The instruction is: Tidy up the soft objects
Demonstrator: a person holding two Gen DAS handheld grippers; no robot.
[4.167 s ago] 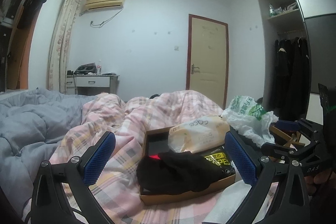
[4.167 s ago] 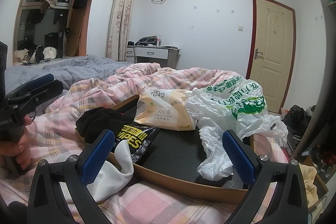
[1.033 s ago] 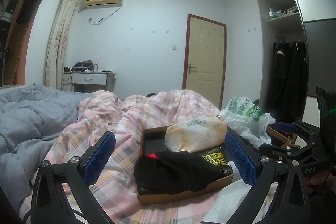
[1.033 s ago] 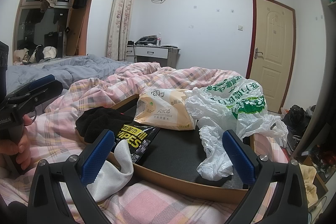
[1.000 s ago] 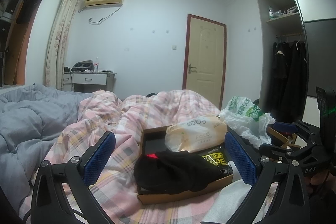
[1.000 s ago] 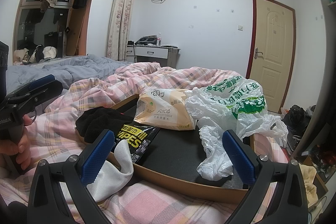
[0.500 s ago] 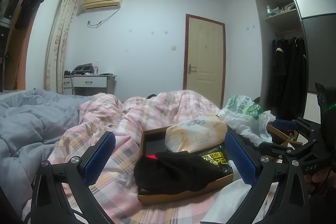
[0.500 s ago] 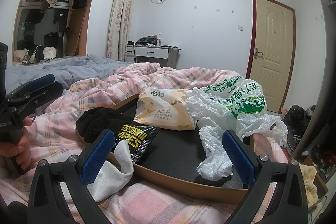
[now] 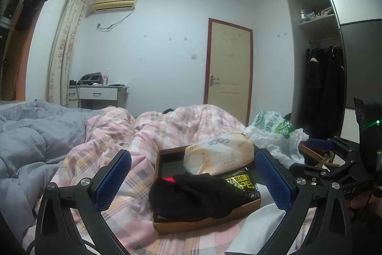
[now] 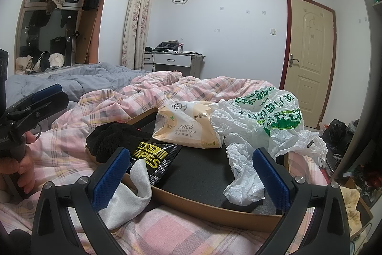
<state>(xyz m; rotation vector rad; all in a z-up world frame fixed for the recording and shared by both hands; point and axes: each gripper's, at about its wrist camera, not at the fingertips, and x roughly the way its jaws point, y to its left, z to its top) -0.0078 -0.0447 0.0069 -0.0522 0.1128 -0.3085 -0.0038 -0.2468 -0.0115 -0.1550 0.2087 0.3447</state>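
Black cloth (image 9: 191, 195) lies between the spread, empty left tongs (image 9: 193, 181); right tongs (image 10: 191, 173) likewise.

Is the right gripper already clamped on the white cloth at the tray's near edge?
No; the right gripper is open, with nothing pinched between its jaws, and the white cloth lies draped over the tray's near rim.

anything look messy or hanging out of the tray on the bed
Yes. The white cloth droops over the cardboard tray's near rim onto the quilt, and the black garment spills over its left edge. The crumpled plastic bag sprawls across the right side.
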